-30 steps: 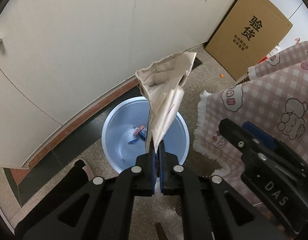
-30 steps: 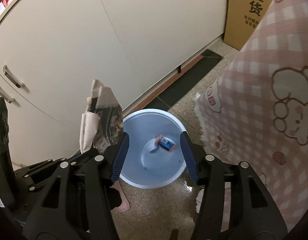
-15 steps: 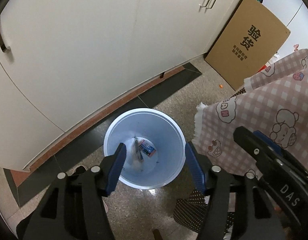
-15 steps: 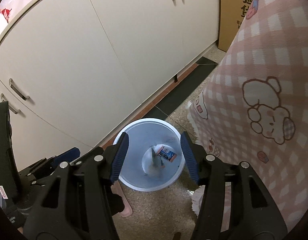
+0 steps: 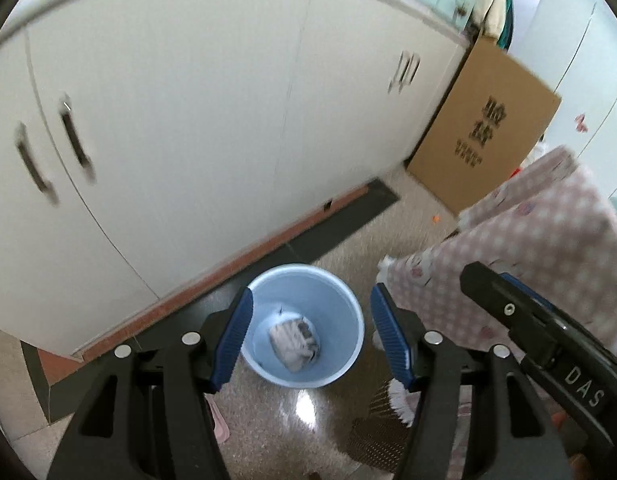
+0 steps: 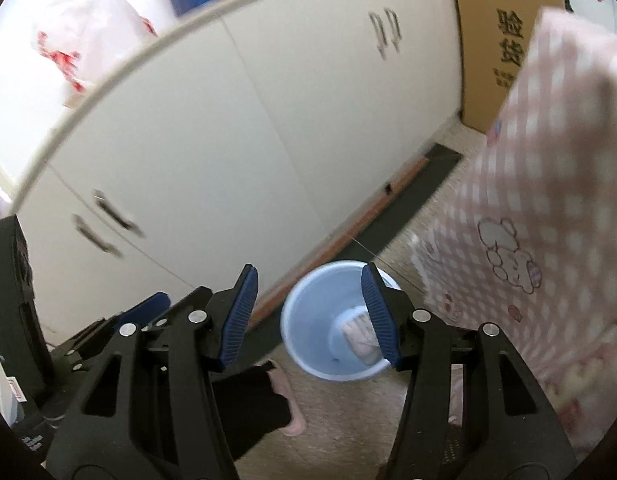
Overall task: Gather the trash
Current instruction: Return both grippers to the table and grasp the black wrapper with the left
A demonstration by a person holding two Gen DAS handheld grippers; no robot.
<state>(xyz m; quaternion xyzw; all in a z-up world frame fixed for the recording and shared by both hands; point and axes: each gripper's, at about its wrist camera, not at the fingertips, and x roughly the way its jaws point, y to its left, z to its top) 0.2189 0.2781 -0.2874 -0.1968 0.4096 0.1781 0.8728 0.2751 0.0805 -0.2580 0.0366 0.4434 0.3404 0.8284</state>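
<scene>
Crumpled paper lies at the bottom of the pale blue bin, released from the left gripper, whose jaws have just spread and hold nothing. The right gripper hangs empty, jaws parted, near white cabinets and a pink checked cloth.

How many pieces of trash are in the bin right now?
1 visible: crumpled paper at the bottom of the bin. Other pieces may lie hidden beneath it.
</scene>
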